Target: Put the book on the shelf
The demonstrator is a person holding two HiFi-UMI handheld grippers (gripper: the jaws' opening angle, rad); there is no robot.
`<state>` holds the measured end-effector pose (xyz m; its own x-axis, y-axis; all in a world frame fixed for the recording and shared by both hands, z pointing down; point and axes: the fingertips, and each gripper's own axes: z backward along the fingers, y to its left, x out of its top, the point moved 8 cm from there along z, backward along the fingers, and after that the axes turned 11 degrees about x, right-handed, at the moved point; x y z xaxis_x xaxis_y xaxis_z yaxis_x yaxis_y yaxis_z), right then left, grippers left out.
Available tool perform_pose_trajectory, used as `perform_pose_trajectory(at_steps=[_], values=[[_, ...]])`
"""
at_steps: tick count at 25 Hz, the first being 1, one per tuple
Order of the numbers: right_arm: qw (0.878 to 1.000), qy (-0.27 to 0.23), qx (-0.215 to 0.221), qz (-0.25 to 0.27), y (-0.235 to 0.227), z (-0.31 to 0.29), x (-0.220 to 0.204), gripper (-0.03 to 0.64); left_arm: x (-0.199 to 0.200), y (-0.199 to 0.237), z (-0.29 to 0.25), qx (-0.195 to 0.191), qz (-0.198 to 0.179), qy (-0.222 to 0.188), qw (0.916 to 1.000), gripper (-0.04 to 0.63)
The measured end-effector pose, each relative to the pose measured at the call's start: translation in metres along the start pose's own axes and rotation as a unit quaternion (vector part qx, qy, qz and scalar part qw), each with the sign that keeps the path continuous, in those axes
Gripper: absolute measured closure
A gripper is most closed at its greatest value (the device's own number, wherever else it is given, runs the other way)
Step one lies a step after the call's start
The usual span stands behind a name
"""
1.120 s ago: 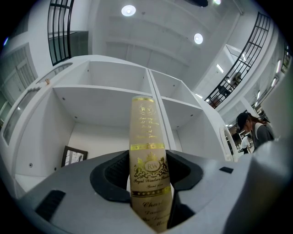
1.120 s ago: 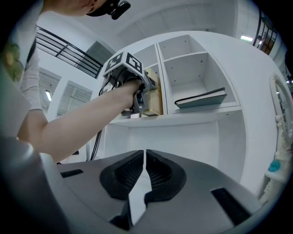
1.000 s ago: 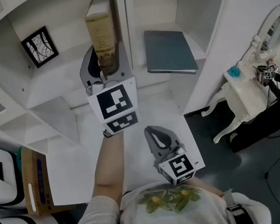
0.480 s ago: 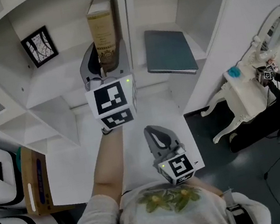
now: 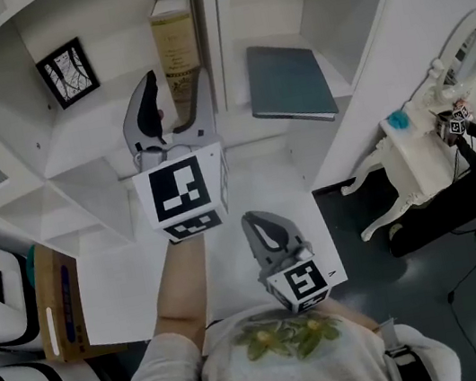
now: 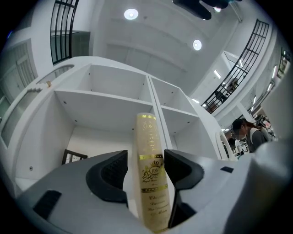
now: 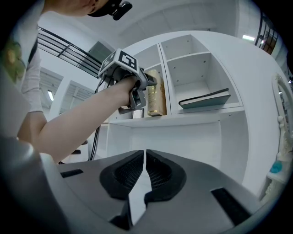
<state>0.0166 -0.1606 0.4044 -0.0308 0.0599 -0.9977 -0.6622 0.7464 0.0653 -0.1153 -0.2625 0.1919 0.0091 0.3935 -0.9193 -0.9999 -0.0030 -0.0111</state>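
- Opening my left tongs (image 5: 173,82) around the cream book (image 5: 175,36), which stands upright in the shelf (image 5: 84,144) at upper centre; the right pad possibly grazes it.
- My right tongs (image 5: 260,222) are pressed together, empty, at lower centre.

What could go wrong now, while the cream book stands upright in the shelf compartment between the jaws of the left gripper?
1. The left gripper is opening its jaws, but the cream book is between them and one jaw looks very close to it. A crooked pull back could drag or tilt it.
2. The book stands on its narrow end beside the divider, with nothing at its other side, so it might topple that way.
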Motion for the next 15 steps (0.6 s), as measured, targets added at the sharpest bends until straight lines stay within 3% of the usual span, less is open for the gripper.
perform_pose_trajectory(at_steps=[7,10,15], values=[[1.0,-0.001,0.008,-0.027,0.012,0.0,0.002,0.578,-0.012,0.014,0.026,-0.007,-0.005,0.023,0.9997,0.348],[1.0,0.001,0.02,-0.008,0.016,0.001,-0.003,0.578,-0.027,0.014,0.025,-0.037,-0.015,0.058,0.9975,0.348],[1.0,-0.001,0.026,-0.014,0.022,0.003,-0.003,0.578,-0.047,0.014,0.024,-0.072,0.008,0.101,0.9923,0.37]])
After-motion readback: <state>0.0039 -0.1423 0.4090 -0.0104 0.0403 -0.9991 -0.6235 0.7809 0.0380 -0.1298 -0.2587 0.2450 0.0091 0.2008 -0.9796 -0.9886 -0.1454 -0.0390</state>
